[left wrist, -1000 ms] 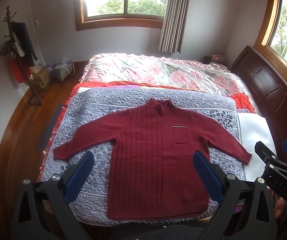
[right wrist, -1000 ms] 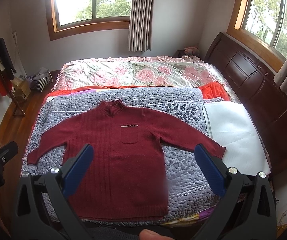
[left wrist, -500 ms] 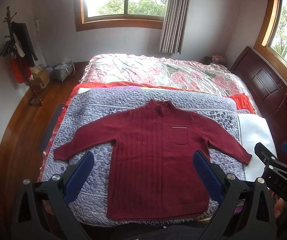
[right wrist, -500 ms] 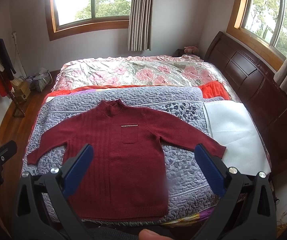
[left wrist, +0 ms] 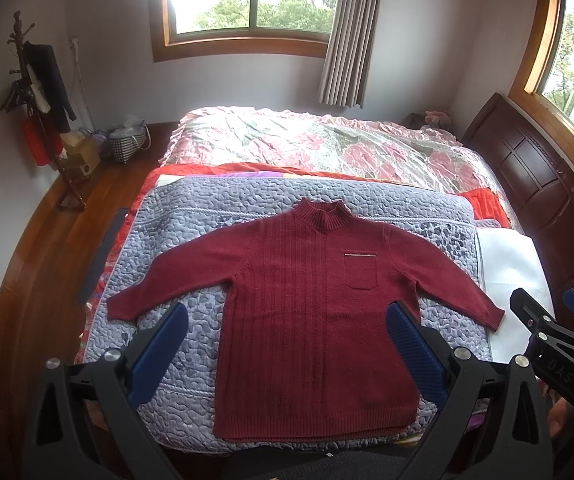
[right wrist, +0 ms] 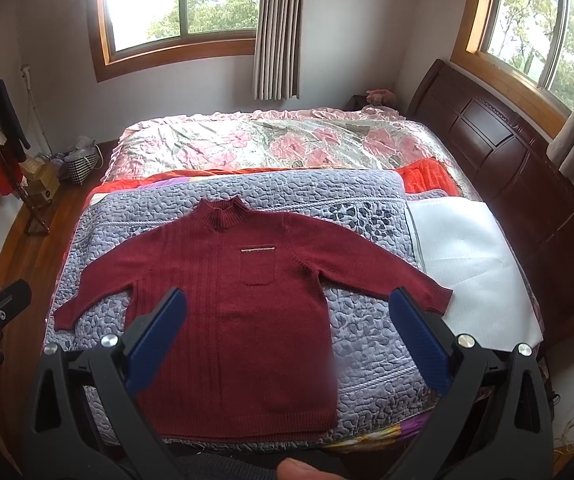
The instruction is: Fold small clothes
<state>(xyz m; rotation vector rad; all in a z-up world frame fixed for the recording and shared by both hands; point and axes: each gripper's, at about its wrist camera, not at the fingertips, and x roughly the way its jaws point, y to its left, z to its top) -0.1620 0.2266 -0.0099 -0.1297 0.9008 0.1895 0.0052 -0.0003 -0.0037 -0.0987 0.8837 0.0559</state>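
Observation:
A dark red knitted sweater [left wrist: 307, 320] [right wrist: 239, 320] lies flat and face up on a grey-blue quilted mat [left wrist: 191, 232] [right wrist: 367, 336], sleeves spread out, collar toward the far side, chest pocket showing. My left gripper [left wrist: 287, 320] hovers open above the sweater's lower half, holding nothing. My right gripper [right wrist: 287, 312] hangs open over the sweater's lower right part, also holding nothing. In the left wrist view the right gripper [left wrist: 555, 316] shows at the right edge; in the right wrist view only one finger of the left gripper [right wrist: 5, 300] shows, at the left edge.
The mat lies on a bed with a floral cover [left wrist: 327, 148]. A white sheet [right wrist: 471, 264] lies right of the mat, beside the dark wooden headboard [right wrist: 519, 168]. A coat rack [left wrist: 39, 112] and a basket [left wrist: 127, 144] stand on the wooden floor at left.

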